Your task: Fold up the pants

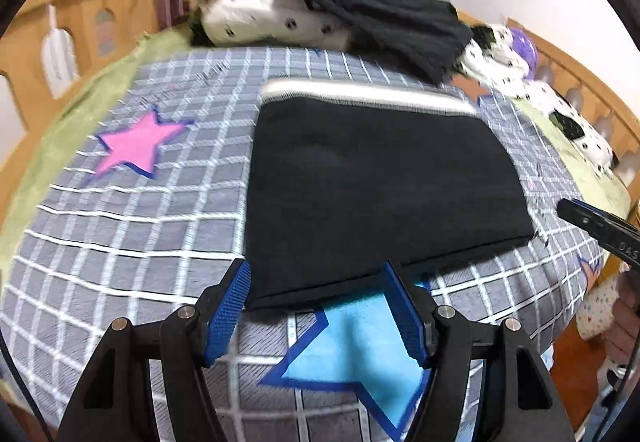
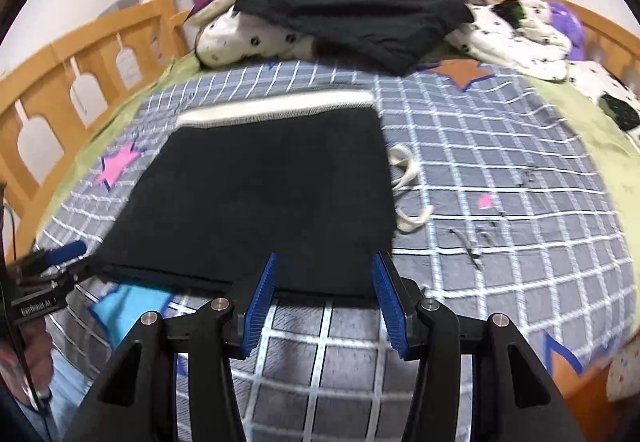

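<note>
Black pants [image 1: 380, 182] lie folded into a flat rectangle on the grey checked blanket [image 1: 132, 242], white waistband [image 1: 360, 94] at the far end. My left gripper [image 1: 316, 274] hovers at the fold's near edge, jaws open, blue pads [image 1: 228, 314] not touching cloth. In the right wrist view the same pants [image 2: 272, 194] fill the middle, with a white drawstring [image 2: 408, 178] trailing off their right side. My right gripper [image 2: 325, 262] stands open at the near edge, nothing between its pads. Each gripper shows in the other's view: the right gripper [image 1: 600, 230], the left gripper [image 2: 52, 270].
A heap of black clothes [image 2: 352, 14] rests on spotted pillows [image 1: 260, 14] at the bed's far end. Wooden rails [image 2: 60, 82] fence the left and far right. Pink star [image 1: 138, 146] and blue star [image 1: 360, 346] patches mark the blanket. A hand [image 2: 24, 342] shows at lower left.
</note>
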`<action>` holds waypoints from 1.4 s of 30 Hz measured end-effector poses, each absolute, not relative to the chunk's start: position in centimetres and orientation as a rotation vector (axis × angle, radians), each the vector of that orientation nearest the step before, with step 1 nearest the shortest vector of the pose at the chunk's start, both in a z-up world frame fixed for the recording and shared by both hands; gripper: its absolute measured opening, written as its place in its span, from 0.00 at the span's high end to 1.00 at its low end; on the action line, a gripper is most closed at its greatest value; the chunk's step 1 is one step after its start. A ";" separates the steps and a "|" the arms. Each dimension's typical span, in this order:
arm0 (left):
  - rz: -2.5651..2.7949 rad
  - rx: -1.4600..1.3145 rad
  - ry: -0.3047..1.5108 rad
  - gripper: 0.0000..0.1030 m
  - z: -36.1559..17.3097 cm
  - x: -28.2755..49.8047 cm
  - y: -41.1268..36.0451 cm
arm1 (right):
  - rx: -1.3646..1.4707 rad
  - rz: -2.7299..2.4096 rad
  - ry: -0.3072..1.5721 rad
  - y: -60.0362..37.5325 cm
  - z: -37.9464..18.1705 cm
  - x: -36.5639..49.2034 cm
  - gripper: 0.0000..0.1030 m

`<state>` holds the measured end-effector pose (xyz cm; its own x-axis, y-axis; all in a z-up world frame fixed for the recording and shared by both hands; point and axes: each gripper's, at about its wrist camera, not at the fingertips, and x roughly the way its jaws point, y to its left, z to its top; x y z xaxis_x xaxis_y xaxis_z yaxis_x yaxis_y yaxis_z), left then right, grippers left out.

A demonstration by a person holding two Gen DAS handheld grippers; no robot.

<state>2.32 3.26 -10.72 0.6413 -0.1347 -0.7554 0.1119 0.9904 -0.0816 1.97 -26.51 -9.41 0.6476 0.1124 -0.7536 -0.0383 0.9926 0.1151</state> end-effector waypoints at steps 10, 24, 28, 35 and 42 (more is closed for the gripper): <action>-0.075 0.016 0.771 0.27 -4.8 -2.1 1.7 | 0.118 -0.005 0.799 -26.7 -2.8 -3.2 0.41; -0.092 0.018 0.729 0.27 -2.3 -5.6 -0.2 | -0.005 -0.104 0.732 -26.6 -0.4 -8.8 0.09; -0.100 0.013 0.728 0.27 -2.1 -5.7 -0.4 | -0.012 -0.120 0.728 -26.9 -0.1 -9.1 0.09; -0.093 0.002 0.729 0.27 -2.1 -5.7 -0.3 | 0.010 -0.128 0.723 -27.2 0.1 -9.4 0.09; -0.090 -0.005 0.729 0.27 -2.2 -5.6 -0.1 | 0.003 -0.135 0.716 -27.1 0.3 -9.5 0.09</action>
<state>-5.59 -0.07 -2.16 0.7420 -0.0839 -0.6651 0.0806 0.9961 -0.0358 -9.52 -27.13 0.27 0.7458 -0.1223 -0.6548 0.1242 0.9913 -0.0436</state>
